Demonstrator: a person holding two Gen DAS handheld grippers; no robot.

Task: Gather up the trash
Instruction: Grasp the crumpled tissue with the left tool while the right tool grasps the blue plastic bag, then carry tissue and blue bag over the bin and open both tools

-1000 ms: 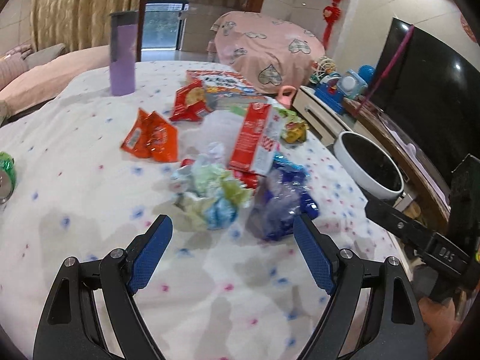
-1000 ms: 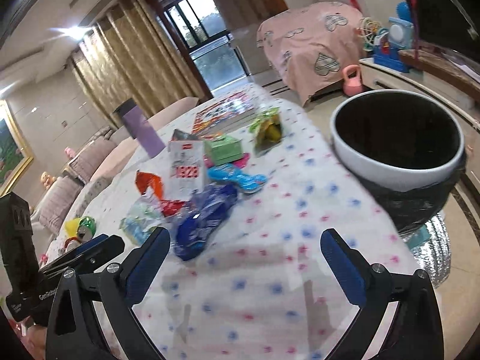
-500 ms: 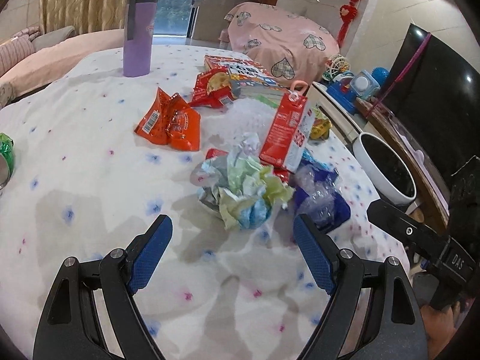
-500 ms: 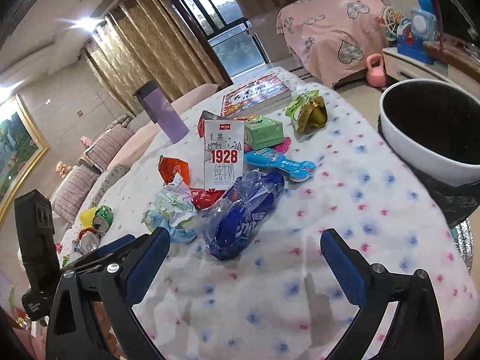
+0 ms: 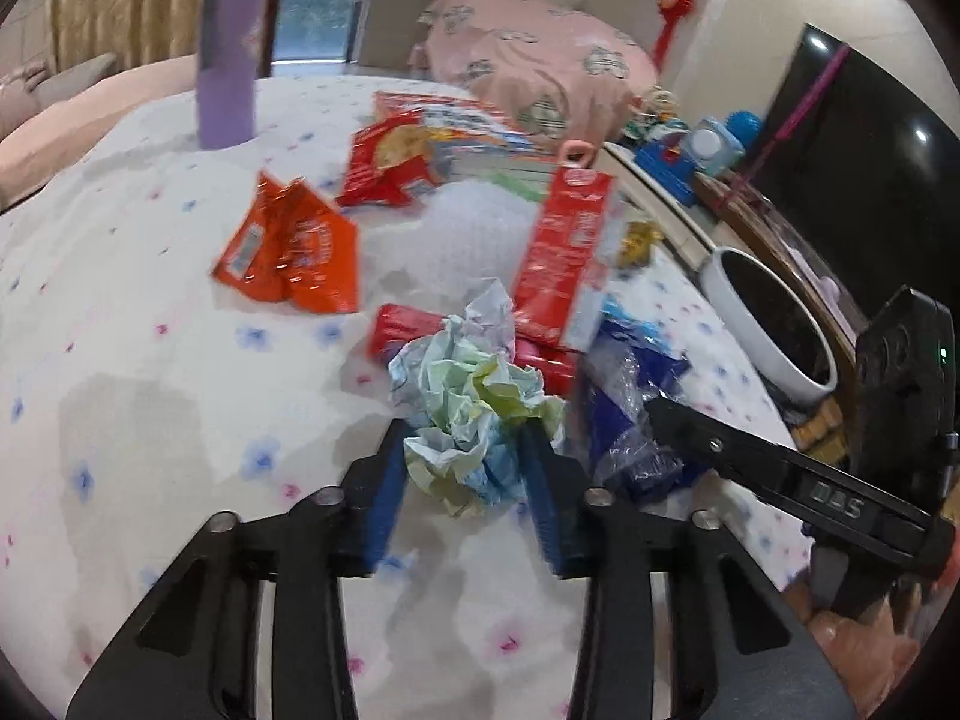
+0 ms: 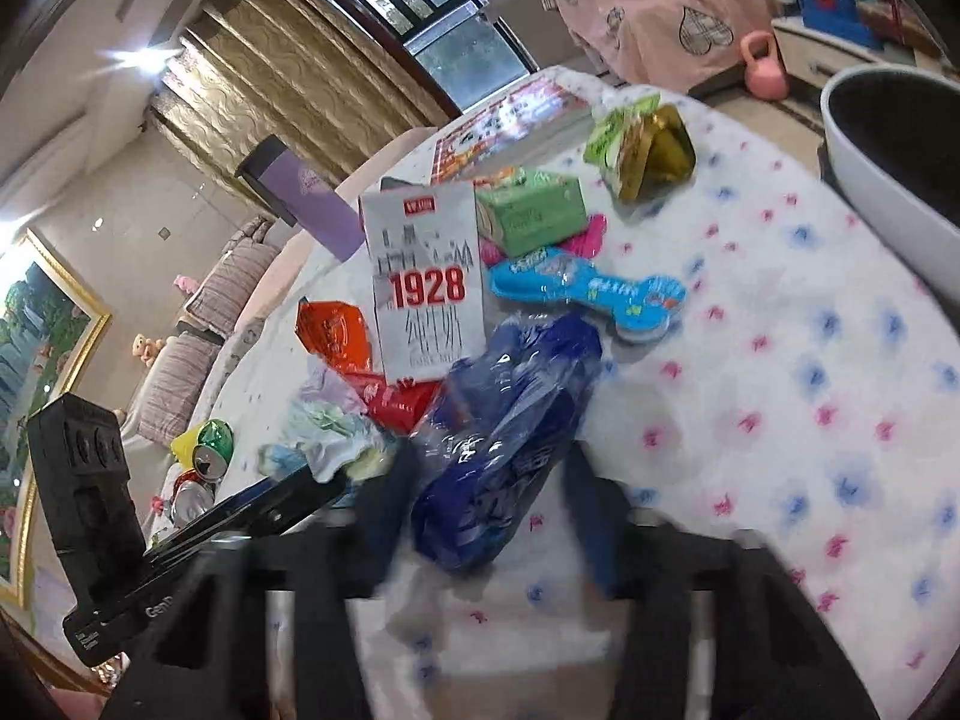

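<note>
Tablecloth (image 5: 150, 408): carton (image 5: 564, 258) behind crumpled paper (image 5: 474, 414).

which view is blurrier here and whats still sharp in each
Right wrist view: blurrier, with the right gripper fingers smeared into streaks around the blue bag, though the 1928 on the milk carton stays readable. Left wrist view: the left gripper and crumpled paper are fairly crisp; the purple cup and orange wrapper are soft.

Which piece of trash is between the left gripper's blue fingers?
The crumpled pastel paper ball sits between the left gripper pads. The blue plastic bag lies just to its right, and the orange wrapper is farther back on the tablecloth.
</note>
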